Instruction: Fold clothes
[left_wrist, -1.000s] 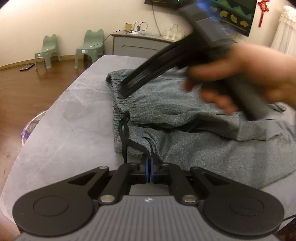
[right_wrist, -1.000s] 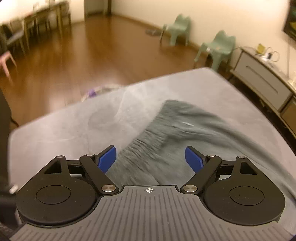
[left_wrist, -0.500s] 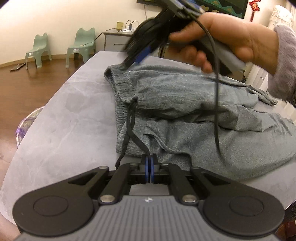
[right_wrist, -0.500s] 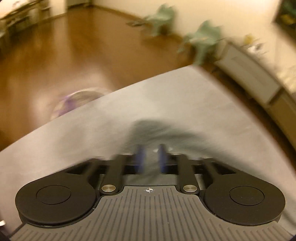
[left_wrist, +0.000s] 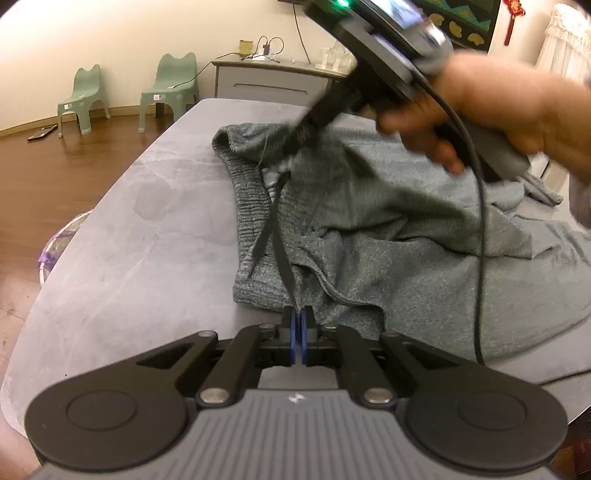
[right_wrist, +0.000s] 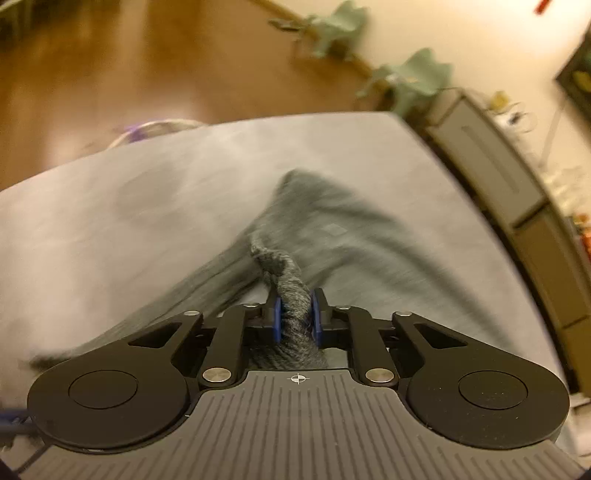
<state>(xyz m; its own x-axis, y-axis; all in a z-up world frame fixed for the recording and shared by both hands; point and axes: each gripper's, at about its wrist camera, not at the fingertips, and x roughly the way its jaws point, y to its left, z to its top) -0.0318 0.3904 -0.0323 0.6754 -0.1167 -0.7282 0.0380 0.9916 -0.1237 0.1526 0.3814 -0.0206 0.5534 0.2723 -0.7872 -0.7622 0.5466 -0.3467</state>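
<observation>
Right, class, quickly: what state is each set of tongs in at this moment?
Left tongs: closed at the near edge of the grey sweatpants; a grip cannot be told.
Right tongs: closed on a bunched fold of the sweatpants.

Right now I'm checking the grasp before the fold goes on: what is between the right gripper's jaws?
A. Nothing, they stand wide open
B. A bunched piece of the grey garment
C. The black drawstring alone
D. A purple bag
B: in the right wrist view the right gripper has its jaws closed on a bunched roll of the grey garment.
</observation>
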